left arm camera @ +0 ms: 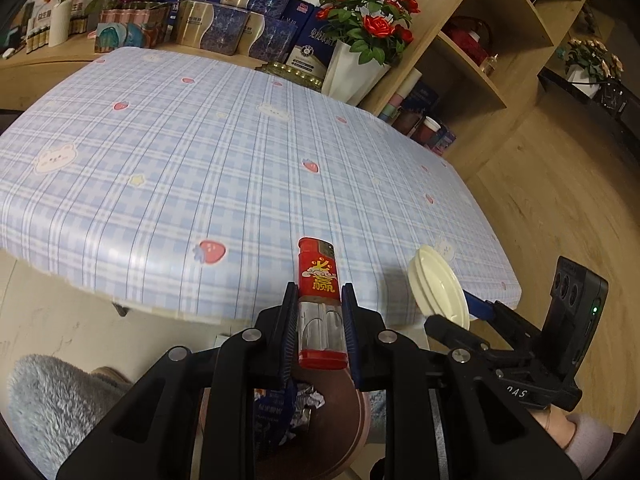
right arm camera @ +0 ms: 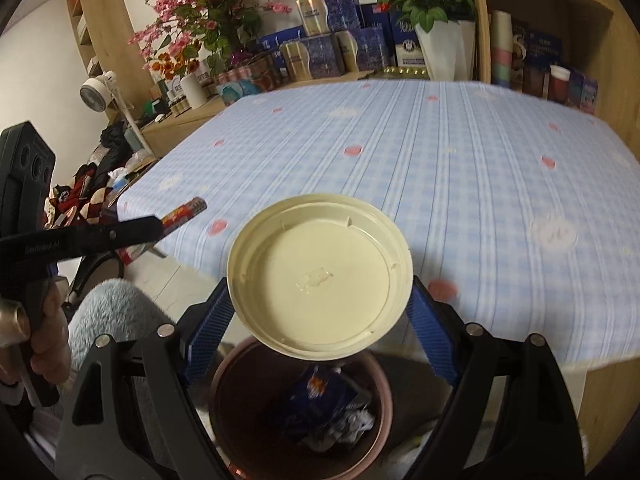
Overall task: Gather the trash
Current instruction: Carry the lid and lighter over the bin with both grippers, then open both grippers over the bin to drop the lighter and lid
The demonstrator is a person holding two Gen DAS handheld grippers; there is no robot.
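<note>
My left gripper [left arm camera: 319,289] is shut on a red lighter [left arm camera: 319,276] with a clear lower body, held upright off the table's front edge. The right gripper [right arm camera: 320,289] is closed on a round cream plastic lid [right arm camera: 320,276], its blue pads on the rim at both sides. Both hang above a brown trash bin [right arm camera: 224,364] on the floor, which holds crumpled wrappers [right arm camera: 320,404]. In the left wrist view the lid [left arm camera: 440,292] and the right gripper [left arm camera: 460,316] are to the right. The right wrist view shows the lighter [right arm camera: 186,212] at the left, in the left gripper [right arm camera: 160,224].
The table with a blue plaid cloth [left arm camera: 200,152] lies ahead. Boxes [left arm camera: 224,28] and a white pot of red roses [left arm camera: 352,68] crowd its far edge. A wooden shelf unit [left arm camera: 500,60] stands on the right. Grey fluffy fabric [left arm camera: 52,400] sits beside the bin.
</note>
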